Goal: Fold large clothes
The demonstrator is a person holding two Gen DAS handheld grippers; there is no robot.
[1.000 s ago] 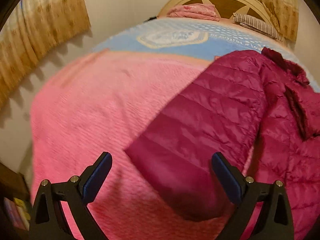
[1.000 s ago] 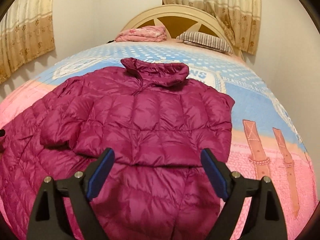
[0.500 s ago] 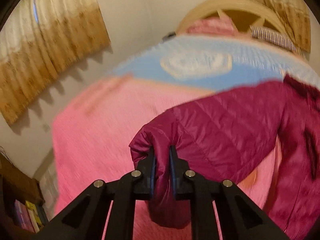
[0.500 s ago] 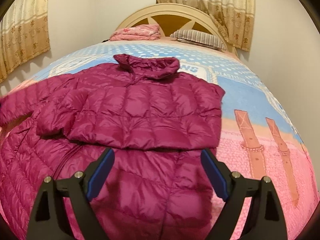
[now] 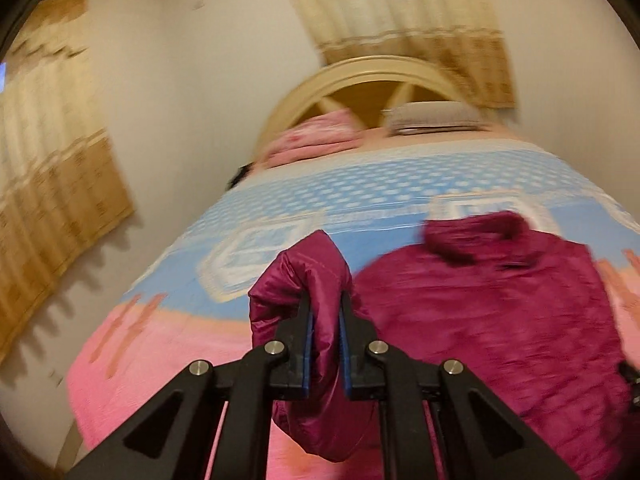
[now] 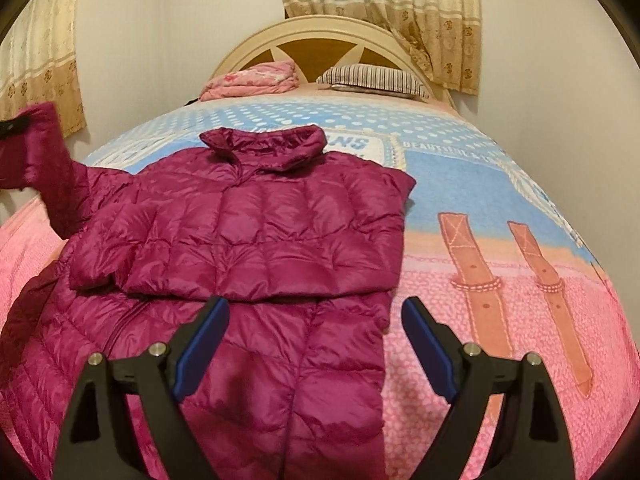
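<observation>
We see a magenta quilted down jacket lying on the bed, collar toward the headboard, with one sleeve already folded across its chest. Its lower half spreads toward us and runs out of the bottom of the right wrist view, so we cannot see the hem. The other sleeve is lifted off the bed: the left gripper is clenched on its cuff, the two blue-padded fingers pressed against the fabric, which bulges above and sags below them. In the right wrist view that raised sleeve shows at the far left edge, with only a dark sliver of the left gripper beside it, too cut off to read.

The right gripper hangs above the jacket's lower part with its jaws spread wide and nothing between them.

Under the jacket lies a pink and light-blue patterned blanket with orange strap motifs and partly readable lettering near the collar. At the head of the bed sit a folded pink quilt and a striped grey pillow against a cream arched wooden headboard. Beige patterned curtains hang behind.

The left wrist view is heavily motion-blurred, so the jacket's body there is only a smeared magenta shape, its right edge cut off by the frame.
</observation>
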